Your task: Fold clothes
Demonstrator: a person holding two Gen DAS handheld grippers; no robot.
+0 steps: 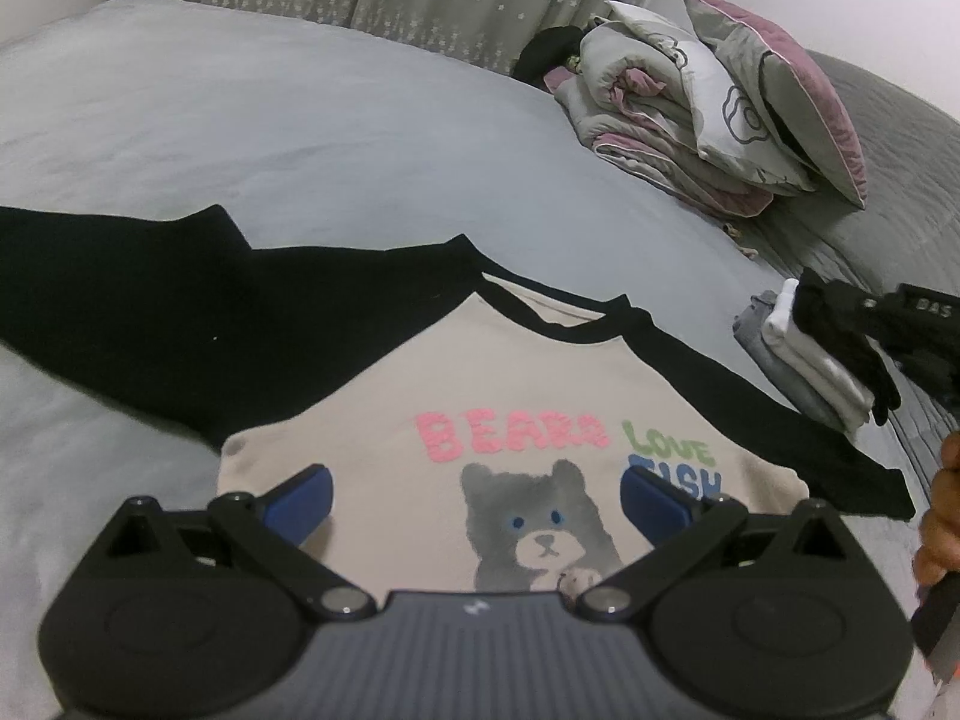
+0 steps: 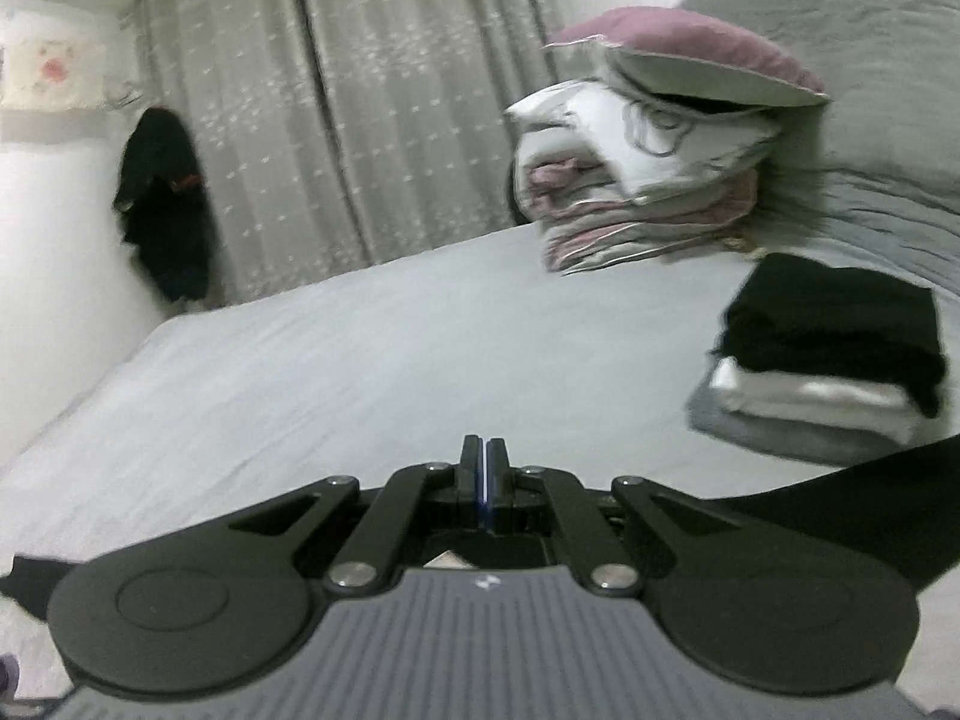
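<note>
- Blue-padded fingers (image 1: 309,501) of the left gripper (image 1: 477,501) are seen spread wide over the lower front of the shirt (image 1: 510,396), with nothing caught between them and no contact that can be confirmed.
- In the right wrist view the right gripper (image 2: 485,468) is seen with its fingers pressed flat together; no cloth can be seen between the pads, though a black band of fabric (image 2: 810,501) runs just beside its right-hand linkage.
- The shirt is laid face up on the bed (image 1: 270,120), cream body with a bear print, both black sleeves spread outward, not yet folded.
- A stack of folded clothes (image 2: 822,372) is set near the shirt's right sleeve, with a pile of bedding (image 1: 708,108) further back.
- The step in hand is judged to be the first fold, probably of a sleeve or a side across the body.
- For a clean fold, the cloth should be pinched at its edge through a single layer, lifted only a little, and carried straight across so the print stays flat.
- Wrinkles are best avoided if the opposite side is held down by the left fingers while the fold is laid.
- The finished stack should be kept clear of the swing.
</note>
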